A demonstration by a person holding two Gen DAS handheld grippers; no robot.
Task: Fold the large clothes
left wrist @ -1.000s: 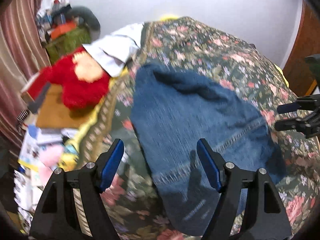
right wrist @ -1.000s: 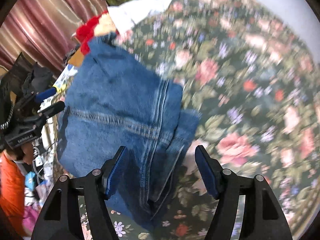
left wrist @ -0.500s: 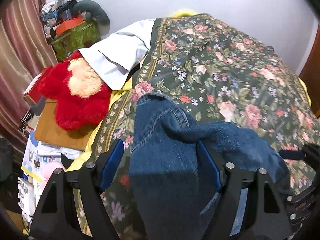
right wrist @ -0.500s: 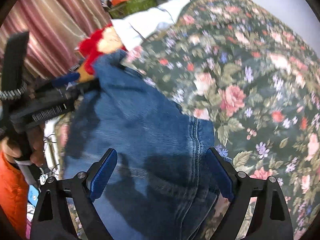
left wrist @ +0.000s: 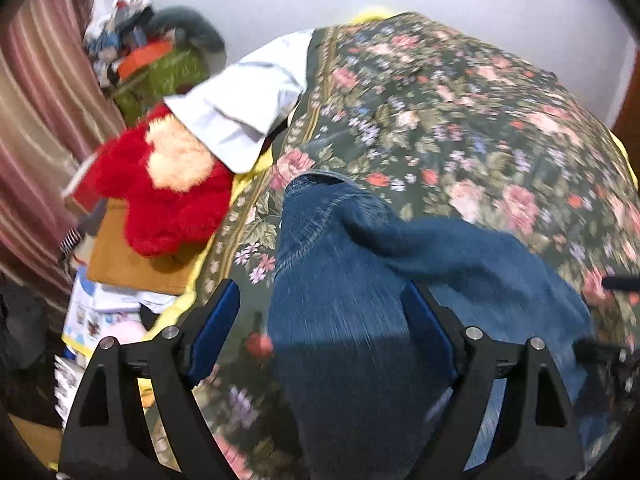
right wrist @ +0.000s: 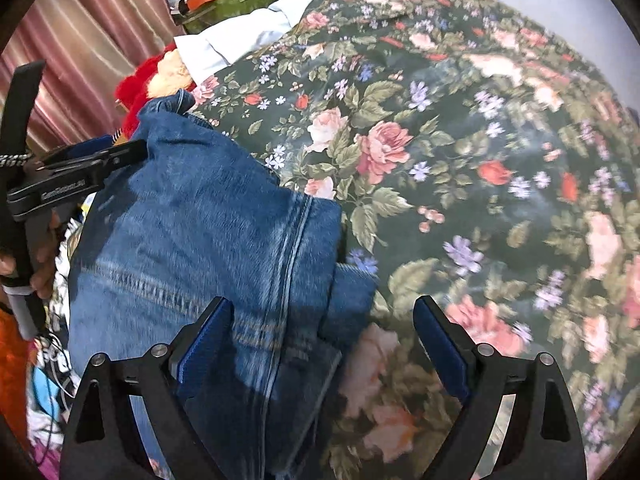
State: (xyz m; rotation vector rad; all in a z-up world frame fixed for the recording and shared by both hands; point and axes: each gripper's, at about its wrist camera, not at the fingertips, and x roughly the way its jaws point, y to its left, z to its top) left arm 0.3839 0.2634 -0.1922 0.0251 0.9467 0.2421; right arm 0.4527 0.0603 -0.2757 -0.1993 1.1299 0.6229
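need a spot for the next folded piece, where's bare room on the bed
Bare floral bedspread runs from the jeans across to the far wall and the right edge. Crowded: the left bedside, with a red plush toy, white cloth, cardboard and papers.

Between the hand-held gripper's matt black plastic fingers lie rough blue denim jeans; ahead, a smooth printed-cloth floral bedspread; left, a fuzzy red plush toy.
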